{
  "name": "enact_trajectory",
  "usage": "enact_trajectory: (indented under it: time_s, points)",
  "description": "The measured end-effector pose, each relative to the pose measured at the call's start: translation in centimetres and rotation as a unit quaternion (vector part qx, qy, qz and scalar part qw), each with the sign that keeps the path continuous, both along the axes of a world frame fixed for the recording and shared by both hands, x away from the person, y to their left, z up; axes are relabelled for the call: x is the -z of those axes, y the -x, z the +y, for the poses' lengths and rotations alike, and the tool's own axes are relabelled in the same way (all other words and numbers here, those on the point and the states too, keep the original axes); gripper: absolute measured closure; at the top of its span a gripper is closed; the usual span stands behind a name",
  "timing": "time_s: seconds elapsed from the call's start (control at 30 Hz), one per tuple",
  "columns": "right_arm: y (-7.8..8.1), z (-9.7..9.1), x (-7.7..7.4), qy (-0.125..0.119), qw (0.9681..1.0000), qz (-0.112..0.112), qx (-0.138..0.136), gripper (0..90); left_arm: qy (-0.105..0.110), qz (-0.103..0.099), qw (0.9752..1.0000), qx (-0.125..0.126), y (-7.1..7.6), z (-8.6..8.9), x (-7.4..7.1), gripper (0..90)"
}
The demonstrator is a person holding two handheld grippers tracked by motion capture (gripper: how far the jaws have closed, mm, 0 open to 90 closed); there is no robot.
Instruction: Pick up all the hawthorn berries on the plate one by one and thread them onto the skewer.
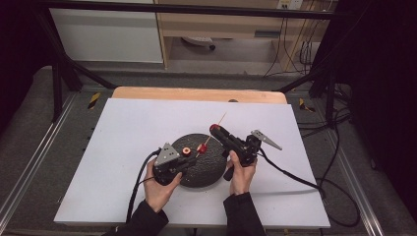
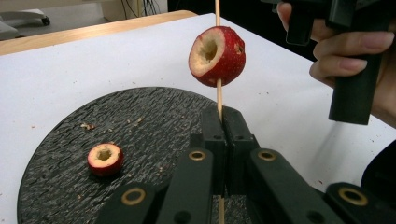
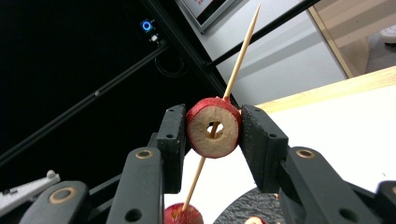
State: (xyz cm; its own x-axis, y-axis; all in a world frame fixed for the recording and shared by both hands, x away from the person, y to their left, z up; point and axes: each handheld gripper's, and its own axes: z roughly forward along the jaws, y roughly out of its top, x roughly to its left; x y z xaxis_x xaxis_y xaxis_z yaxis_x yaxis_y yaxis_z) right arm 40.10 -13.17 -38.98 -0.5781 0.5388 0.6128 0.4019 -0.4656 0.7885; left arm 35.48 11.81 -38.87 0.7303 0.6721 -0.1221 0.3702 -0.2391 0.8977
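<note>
Cored hawthorn ring (image 3: pixel 214 133) is pinched in right gripper (image 3: pixel 212 135), hole aligned w/ skewer (image 3: pixel 240 51) clamped upright by left gripper (image 2: pixel 223 135); another hawthorn (image 2: pixel 217 56) is already threaded lower, approx. mid-stick.

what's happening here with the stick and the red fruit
A person is threading cored red fruit onto a wooden skewer. The left gripper is shut on the skewer's lower end, with one fruit piece already on it. The right gripper clamps a second cored piece with the skewer passing behind its hole; whether it is threaded is unclear. A third piece lies on the dark round board, on the white table.
</note>
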Motion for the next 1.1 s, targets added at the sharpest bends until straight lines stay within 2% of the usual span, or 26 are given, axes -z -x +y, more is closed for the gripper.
enact_trajectory:
  time_s: [0.93, 1.1]
  points:
    - [0.72, 0.48, 0.90, 0.041, 0.9987, 0.013, -0.028, 61.7, 0.002, 0.010, 0.9999, 0.009, -0.77, -0.27, 0.17, 88.5]
    - [0.67, 0.38, 0.90, 0.055, 0.9978, 0.017, -0.033, 58.0, 0.002, 0.007, 0.9999, 0.008, -0.74, 0.10, 0.44, 88.5]
